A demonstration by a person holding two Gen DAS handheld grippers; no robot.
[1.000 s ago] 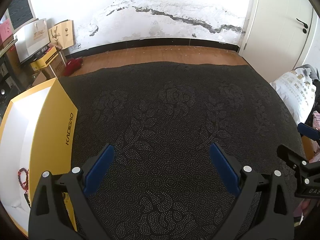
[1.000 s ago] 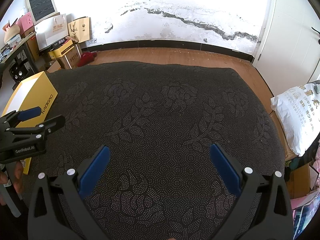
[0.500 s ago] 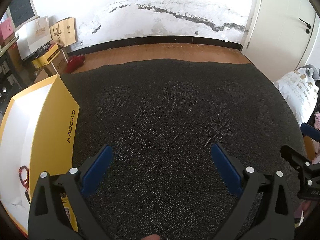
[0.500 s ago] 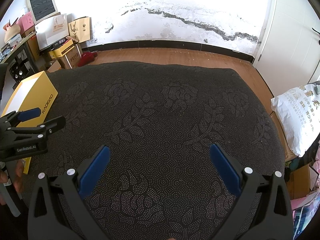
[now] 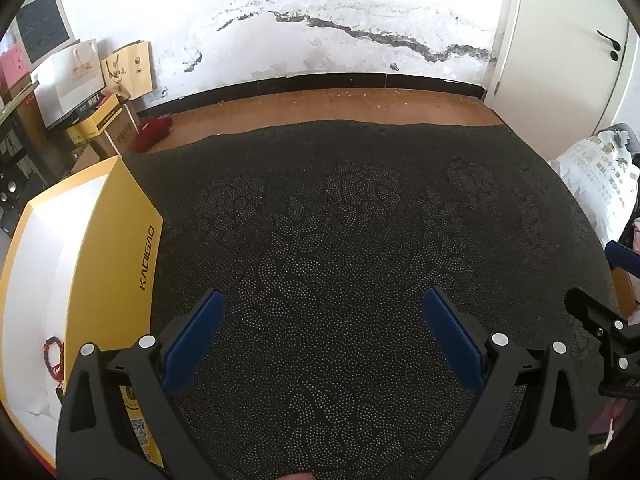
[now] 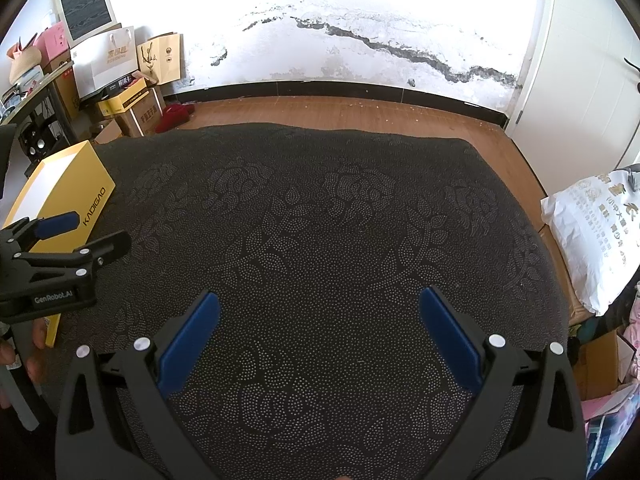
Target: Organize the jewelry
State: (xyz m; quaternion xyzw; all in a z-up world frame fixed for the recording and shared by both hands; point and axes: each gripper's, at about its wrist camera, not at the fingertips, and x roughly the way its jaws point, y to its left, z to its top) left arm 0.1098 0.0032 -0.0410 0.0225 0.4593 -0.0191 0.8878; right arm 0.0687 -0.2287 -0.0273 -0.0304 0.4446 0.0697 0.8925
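A yellow KADIGAO box (image 5: 120, 248) with a white inside stands open at the left of the dark patterned cloth (image 5: 340, 220). A red bead bracelet (image 5: 52, 360) lies on the box's white floor near its front end. My left gripper (image 5: 324, 328) hovers open over the cloth just right of the box, nothing between its blue pads. My right gripper (image 6: 320, 328) is open too, over the cloth's near middle, holding nothing. The right wrist view shows the left gripper (image 6: 76, 236) from the side, in front of the yellow box (image 6: 68, 196). The right gripper (image 5: 600, 300) shows at the left view's right edge.
Cardboard boxes and paper bags (image 6: 120, 80) are stacked on the floor at the back left. A white printed sack (image 6: 592, 236) lies past the cloth's right edge. Wooden floor (image 6: 360, 112) and a white door (image 5: 568, 52) lie beyond the far edge.
The left wrist view has shifted slightly: the yellow box sits a little further right and higher in the frame. The right gripper's view is unchanged. Both grippers stay open.
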